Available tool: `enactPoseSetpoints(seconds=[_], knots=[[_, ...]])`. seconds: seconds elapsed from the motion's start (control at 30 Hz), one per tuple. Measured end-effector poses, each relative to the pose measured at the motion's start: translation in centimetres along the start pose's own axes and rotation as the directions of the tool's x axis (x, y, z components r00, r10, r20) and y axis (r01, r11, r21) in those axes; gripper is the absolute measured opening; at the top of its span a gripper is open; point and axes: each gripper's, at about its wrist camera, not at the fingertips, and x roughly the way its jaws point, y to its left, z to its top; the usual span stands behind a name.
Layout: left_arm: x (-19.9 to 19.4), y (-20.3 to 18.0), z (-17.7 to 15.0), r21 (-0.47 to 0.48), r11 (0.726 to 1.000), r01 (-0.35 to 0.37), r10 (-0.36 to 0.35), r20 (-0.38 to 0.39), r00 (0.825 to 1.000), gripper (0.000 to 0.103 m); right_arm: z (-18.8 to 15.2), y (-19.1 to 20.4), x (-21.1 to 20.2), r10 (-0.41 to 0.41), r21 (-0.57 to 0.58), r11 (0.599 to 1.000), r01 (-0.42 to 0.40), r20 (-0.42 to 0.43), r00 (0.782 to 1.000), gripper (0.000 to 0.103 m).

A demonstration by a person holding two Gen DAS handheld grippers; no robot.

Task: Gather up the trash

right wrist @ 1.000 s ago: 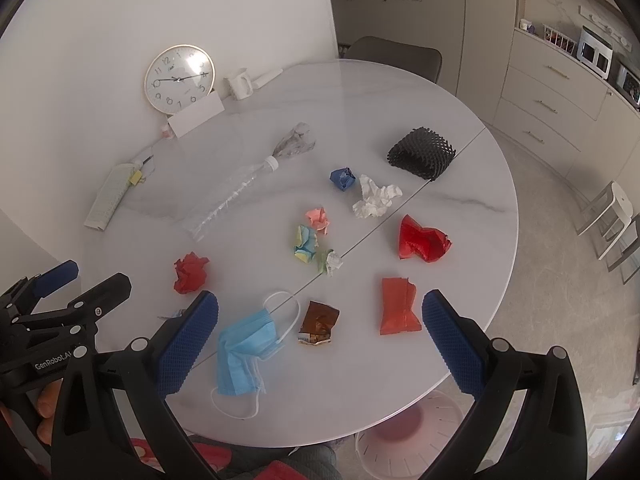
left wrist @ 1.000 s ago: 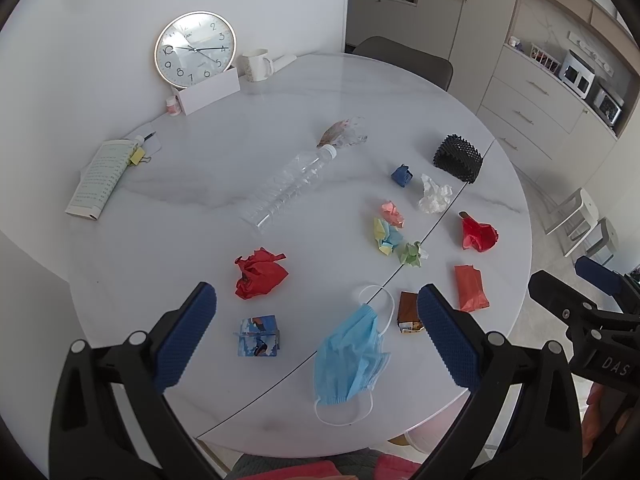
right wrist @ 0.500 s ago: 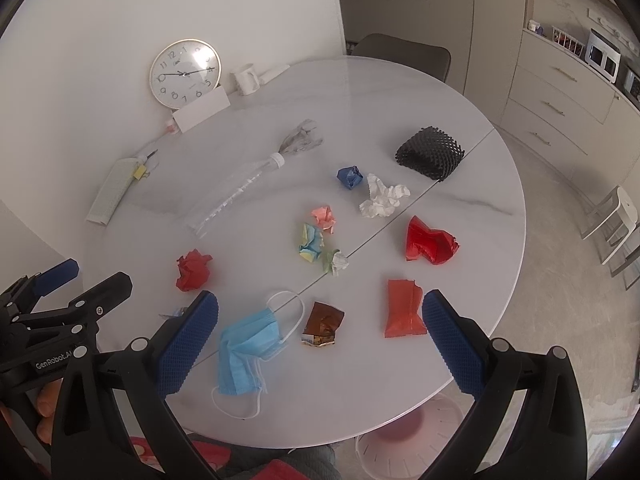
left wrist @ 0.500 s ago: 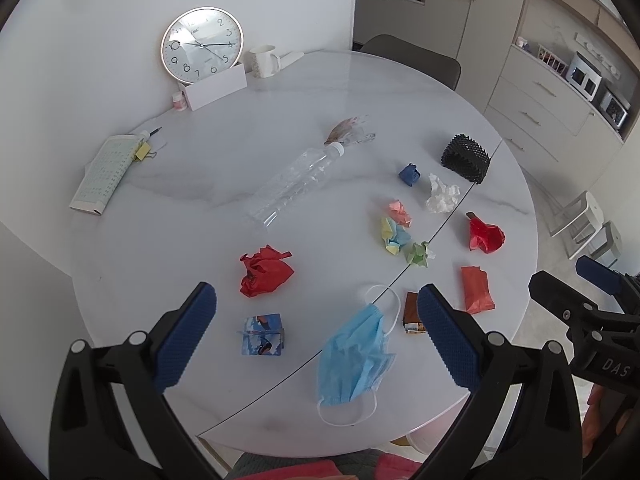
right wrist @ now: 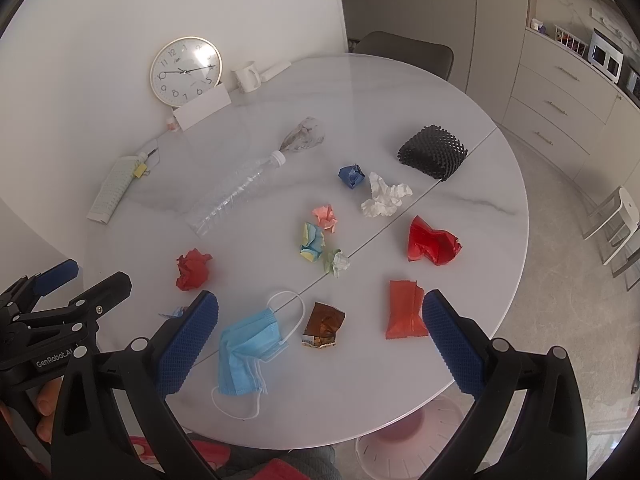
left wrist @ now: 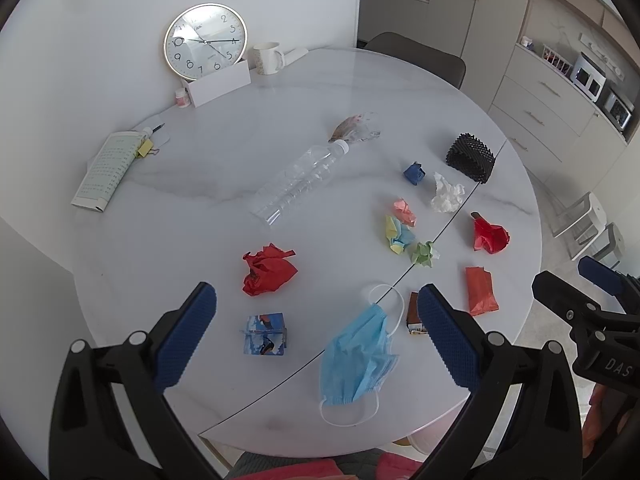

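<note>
The brown wrapper is half hidden behind the left tongs' pad, and the small printed box is mostly hidden in the right view.

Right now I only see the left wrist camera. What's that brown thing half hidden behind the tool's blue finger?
Observer: A crumpled brown wrapper. The right wrist view shows it whole, lying between the blue mask and the flat red packet.
Operator: Is there anywhere to throw it?
Observer: Yes. A pale round bin stands on the floor, partly under the near edge of the table.
</note>
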Motion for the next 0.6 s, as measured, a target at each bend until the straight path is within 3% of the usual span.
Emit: enactPoseSetpoints(seconds=[0.6], knots=[[0.27, 0.43, -0.09, -0.005, 1.000, -0.003, 0.003, -0.005, 1.000, 0.097, 0.01, 0.09, 0.15, 0.002, 0.000, 1.000, -0.002, -0.001, 1.000, 0.101]])
